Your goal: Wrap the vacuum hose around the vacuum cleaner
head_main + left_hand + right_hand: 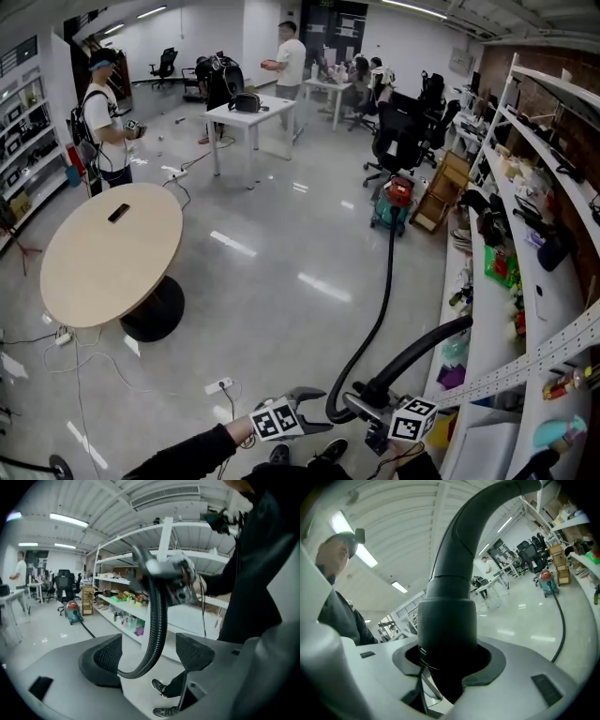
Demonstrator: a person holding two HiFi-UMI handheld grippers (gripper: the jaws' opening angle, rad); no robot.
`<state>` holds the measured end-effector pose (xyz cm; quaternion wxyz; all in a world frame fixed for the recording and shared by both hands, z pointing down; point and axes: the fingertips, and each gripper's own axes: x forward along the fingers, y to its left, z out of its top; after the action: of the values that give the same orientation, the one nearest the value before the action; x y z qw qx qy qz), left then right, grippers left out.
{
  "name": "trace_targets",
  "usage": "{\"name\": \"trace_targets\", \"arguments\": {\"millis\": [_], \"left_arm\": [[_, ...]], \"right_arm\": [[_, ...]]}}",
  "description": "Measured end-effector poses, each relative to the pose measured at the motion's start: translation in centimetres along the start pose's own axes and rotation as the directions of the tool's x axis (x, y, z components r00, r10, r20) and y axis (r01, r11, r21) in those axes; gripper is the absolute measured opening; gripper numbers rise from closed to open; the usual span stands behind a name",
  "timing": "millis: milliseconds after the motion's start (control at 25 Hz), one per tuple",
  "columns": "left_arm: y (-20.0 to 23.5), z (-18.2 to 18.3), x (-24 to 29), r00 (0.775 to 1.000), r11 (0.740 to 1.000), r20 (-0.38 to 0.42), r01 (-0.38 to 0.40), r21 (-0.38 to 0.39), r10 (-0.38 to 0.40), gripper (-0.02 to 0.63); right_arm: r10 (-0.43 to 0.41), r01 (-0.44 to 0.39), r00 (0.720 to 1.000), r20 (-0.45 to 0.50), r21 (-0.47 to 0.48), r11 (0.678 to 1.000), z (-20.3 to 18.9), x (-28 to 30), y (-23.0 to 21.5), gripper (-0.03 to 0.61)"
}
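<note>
A wide, glossy grey floor (281,281) lies open mid-room, edged by a round worktop (103,253) on the left and long white shelves (525,309) on the right. The vacuum cleaner (394,202) stands far off beside the shelves. Its black vacuum hose (384,291) crosses the bare floor to the person, where the right gripper (447,660) clamps its rigid end and the left gripper (147,656) stands spread, the hose looping unpinched between its jaws.
</note>
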<state>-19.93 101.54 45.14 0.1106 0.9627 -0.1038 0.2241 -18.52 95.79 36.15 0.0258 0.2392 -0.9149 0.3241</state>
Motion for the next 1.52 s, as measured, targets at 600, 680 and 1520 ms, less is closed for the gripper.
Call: {"name": "trace_targets", "arguments": {"millis": [600, 680, 1520], "left_arm": [[9.4, 8.2, 10.4, 0.993, 0.950, 0.016, -0.105, -0.294, 0.114, 0.155], [10.0, 9.3, 10.7, 0.997, 0.933, -0.016, -0.078, -0.351, 0.077, 0.152], [29.2, 20.3, 7.3, 0.931, 0.563, 0.366, 0.307, -0.767, -0.009, 0.145]], "right_arm": [[0.387, -0.433, 0.899, 0.205, 0.293, 0.852, 15.1, 1.0, -10.1, 0.283], [0.373, -0.432, 0.897, 0.236, 0.297, 0.851, 15.0, 0.4, -12.8, 0.300], [0.103, -0.218, 0.942, -0.318, -0.350, 0.911, 2.9, 8.2, -17.3, 0.146]]}}
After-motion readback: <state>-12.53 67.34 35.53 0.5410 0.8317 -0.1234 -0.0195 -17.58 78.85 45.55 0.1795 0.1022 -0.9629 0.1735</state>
